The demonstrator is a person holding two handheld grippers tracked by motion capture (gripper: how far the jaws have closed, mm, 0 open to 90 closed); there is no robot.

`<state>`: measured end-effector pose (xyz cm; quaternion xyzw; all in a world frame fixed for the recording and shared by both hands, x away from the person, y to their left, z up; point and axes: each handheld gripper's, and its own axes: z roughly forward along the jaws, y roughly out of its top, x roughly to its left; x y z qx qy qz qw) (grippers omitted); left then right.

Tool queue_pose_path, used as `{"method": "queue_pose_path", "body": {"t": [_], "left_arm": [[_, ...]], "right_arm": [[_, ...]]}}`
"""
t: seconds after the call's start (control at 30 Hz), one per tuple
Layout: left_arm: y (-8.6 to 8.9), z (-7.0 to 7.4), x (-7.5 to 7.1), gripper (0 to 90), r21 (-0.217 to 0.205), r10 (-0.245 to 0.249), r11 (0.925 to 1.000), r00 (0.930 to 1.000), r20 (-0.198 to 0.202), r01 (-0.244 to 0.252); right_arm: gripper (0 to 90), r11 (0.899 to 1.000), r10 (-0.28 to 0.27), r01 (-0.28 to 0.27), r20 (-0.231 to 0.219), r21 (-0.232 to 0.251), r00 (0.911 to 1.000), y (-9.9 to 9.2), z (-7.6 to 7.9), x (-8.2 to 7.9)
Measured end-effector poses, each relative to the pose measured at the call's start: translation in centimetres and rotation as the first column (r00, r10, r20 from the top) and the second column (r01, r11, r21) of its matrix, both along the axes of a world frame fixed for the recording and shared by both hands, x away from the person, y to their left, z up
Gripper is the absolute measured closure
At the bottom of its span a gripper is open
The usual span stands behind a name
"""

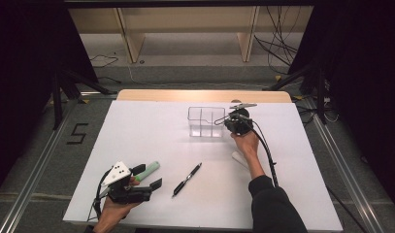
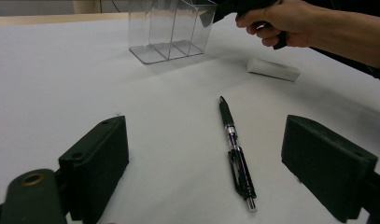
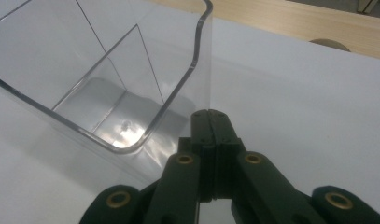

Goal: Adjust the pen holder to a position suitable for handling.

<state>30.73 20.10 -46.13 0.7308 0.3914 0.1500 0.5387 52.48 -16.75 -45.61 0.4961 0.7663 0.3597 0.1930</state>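
We are working at the white table (image 1: 137,145), and the clear plastic organizer (image 1: 205,121) is standing upright toward its far side, its three compartments looking empty. Our right gripper (image 1: 227,121) is sitting just beside the organizer's right wall, and in the right gripper view (image 3: 209,122) its jaws are pressed together with nothing between them, their tips right at the corner edge of the container (image 3: 131,84); we cannot tell whether they are touching it. We are judging the step in hand as steadying or nudging that organizer, so we should be keeping the closed tips low against the wall and pushing gently, because a light, tall plastic box is likely to tip or skid if pressed near its rim. Nearer to us, our left gripper (image 1: 151,178) is resting low near the table's front edge with its jaws spread wide and holding nothing, and the left gripper view is looking between them (image 2: 206,163) at the bare table. A pale green marker (image 1: 147,171) is lying just beside that gripper in the high view. The black pen (image 2: 236,154) is lying flat on the table between the two hands, well apart from the organizer, and a small white eraser (image 2: 273,70) is lying close under the right forearm, so we should be minding the sleeve there.
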Motion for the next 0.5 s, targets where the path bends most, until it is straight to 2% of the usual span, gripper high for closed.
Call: {"method": "queue_pose_path", "body": {"t": [0.5], "left_arm": [[-0.1, 0.0, 0.0, 14.3, 0.002, -0.001, 1.0000, 1.0000, 0.002, 0.001]], "right_arm": [[90.0, 1.000, 0.013, -0.013, -0.007, -0.001, 0.9999, 1.4, -0.1, 0.3]]}}
